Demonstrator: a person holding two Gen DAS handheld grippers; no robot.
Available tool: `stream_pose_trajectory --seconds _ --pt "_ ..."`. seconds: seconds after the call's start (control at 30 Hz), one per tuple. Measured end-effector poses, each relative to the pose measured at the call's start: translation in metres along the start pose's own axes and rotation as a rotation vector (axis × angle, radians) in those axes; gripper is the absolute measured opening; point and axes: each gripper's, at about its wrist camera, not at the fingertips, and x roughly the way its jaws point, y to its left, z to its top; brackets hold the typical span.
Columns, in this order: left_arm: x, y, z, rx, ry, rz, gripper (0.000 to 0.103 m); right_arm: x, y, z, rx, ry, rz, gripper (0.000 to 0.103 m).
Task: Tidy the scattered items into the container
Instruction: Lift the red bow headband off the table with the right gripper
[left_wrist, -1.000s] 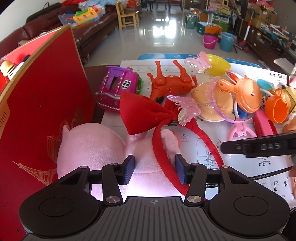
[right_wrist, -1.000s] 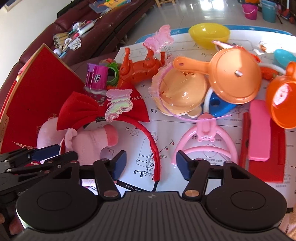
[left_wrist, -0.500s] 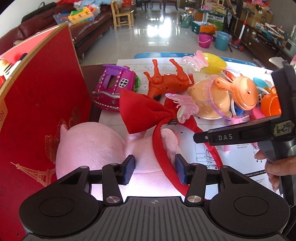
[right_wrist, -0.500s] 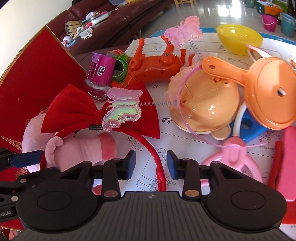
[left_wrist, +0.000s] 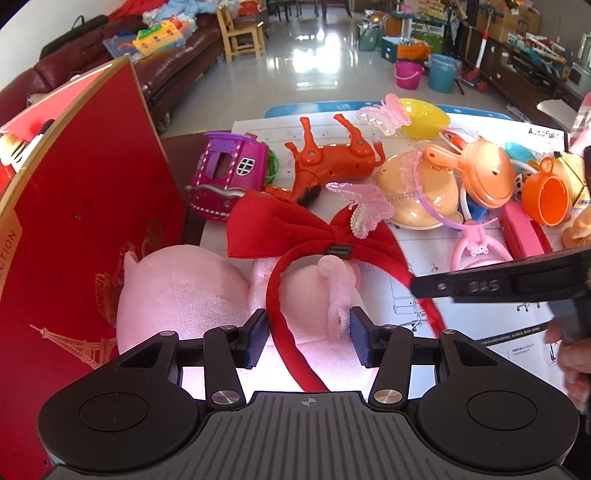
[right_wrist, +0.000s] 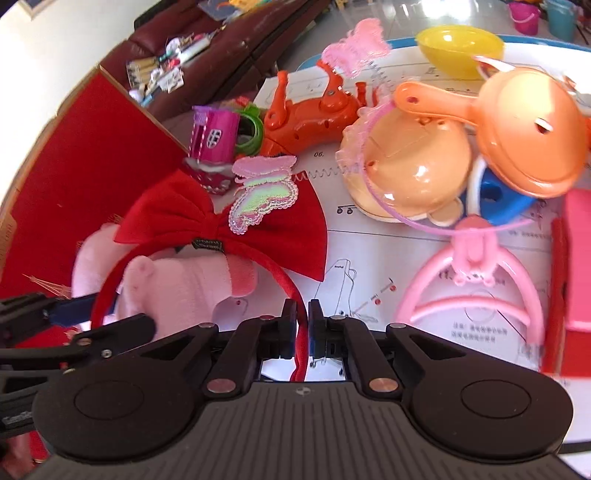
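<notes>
A red headband with a big red bow (left_wrist: 291, 229) loops over a pink plush pig (left_wrist: 192, 291) beside the red box lid (left_wrist: 85, 221). My left gripper (left_wrist: 306, 341) is shut on the pink plush pig, with the headband's band passing between the jaws. My right gripper (right_wrist: 302, 325) is shut on the red headband's band (right_wrist: 301, 354), near its end; the bow (right_wrist: 221, 218) and the plush (right_wrist: 177, 291) lie just ahead. The right gripper's fingers (left_wrist: 480, 284) show at the right of the left wrist view.
Toys crowd the white instruction sheet (right_wrist: 369, 266): an orange horse (left_wrist: 332, 155), a purple toy house (left_wrist: 225, 177), a peach dome (right_wrist: 410, 173), an orange pan (right_wrist: 528, 122), a pink ring toy (right_wrist: 472, 291), a yellow bowl (left_wrist: 424, 118), an orange cup (left_wrist: 546, 199). A sofa stands behind.
My right gripper moved in to the left and closed on the red headband's band. The headband has lifted and shifted over the plush. The left gripper stays on the plush.
</notes>
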Motion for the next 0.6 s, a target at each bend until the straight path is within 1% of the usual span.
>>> stream_pose_trajectory --seconds 0.1,0.17,0.23,0.33,0.43,0.5,0.53,0.6 --pt "-0.004 -0.004 -0.005 0.013 -0.003 0.001 0.046 -0.020 -0.011 -0.008 0.053 -0.019 0.034 0.007" --pt "-0.008 -0.008 -0.005 0.022 -0.007 -0.003 0.043 -0.032 -0.015 -0.013 0.066 -0.035 0.045 0.006" --pt "-0.012 -0.016 -0.004 0.046 -0.019 -0.005 0.035 -0.042 -0.019 -0.018 0.072 -0.048 0.042 0.006" --pt "-0.017 -0.034 -0.005 0.105 -0.038 -0.016 0.029 -0.049 -0.023 -0.021 0.086 -0.071 0.014 0.006" --pt "-0.015 -0.050 -0.007 0.138 -0.032 -0.055 0.027 -0.055 -0.038 -0.027 0.131 -0.080 -0.018 0.006" --pt "-0.014 -0.062 -0.010 0.168 -0.036 -0.063 0.027 -0.060 -0.048 -0.032 0.158 -0.086 -0.034 0.006" --pt "-0.014 -0.067 -0.012 0.179 -0.035 -0.077 0.025 -0.063 -0.055 -0.036 0.171 -0.089 -0.043 0.006" --pt "-0.010 -0.079 -0.017 0.196 -0.004 -0.125 0.023 -0.066 -0.060 -0.040 0.166 -0.090 -0.081 0.006"
